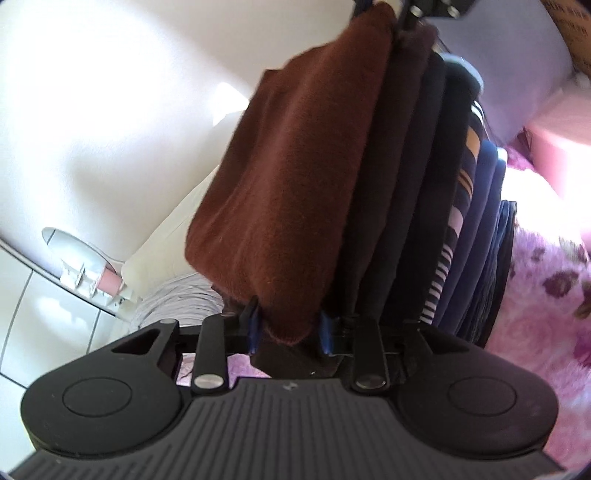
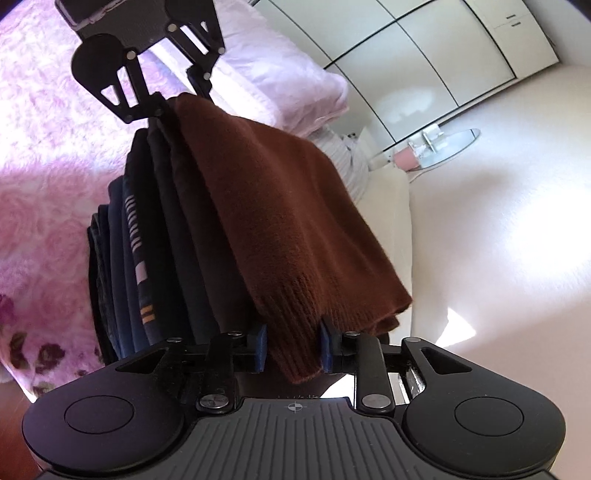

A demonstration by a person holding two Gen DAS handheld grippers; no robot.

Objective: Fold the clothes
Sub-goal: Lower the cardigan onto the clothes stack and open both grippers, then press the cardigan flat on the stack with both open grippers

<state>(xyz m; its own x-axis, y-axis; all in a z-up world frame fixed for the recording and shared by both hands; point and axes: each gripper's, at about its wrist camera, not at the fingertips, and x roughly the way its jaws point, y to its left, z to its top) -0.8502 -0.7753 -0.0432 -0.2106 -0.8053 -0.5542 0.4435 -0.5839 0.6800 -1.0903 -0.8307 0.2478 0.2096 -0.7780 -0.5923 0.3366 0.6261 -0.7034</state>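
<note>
A folded brown knit sweater (image 1: pixel 295 177) (image 2: pixel 280 206) stretches between my two grippers. My left gripper (image 1: pixel 289 332) is shut on one end of it, the blue pads (image 1: pixel 253 328) pressing the fabric from both sides. My right gripper (image 2: pixel 291 349) is shut on the other end, at the ribbed hem. Each wrist view shows the other gripper at the far end: the right gripper (image 1: pixel 406 18) and the left gripper (image 2: pixel 173 99). The sweater sits right against a stack of folded dark clothes (image 1: pixel 476 229) (image 2: pixel 122 240); I cannot tell whether it rests on the stack.
The stack lies on a pink floral blanket (image 1: pixel 546 295) (image 2: pixel 44 177). A pink pillow (image 2: pixel 288 85), a cream pillow (image 1: pixel 162 243) and a striped cloth (image 1: pixel 177 299) lie behind. Beyond are white wardrobe doors (image 2: pixel 443 55), a small glass table (image 2: pixel 447 144) and a cardboard box (image 1: pixel 576 37).
</note>
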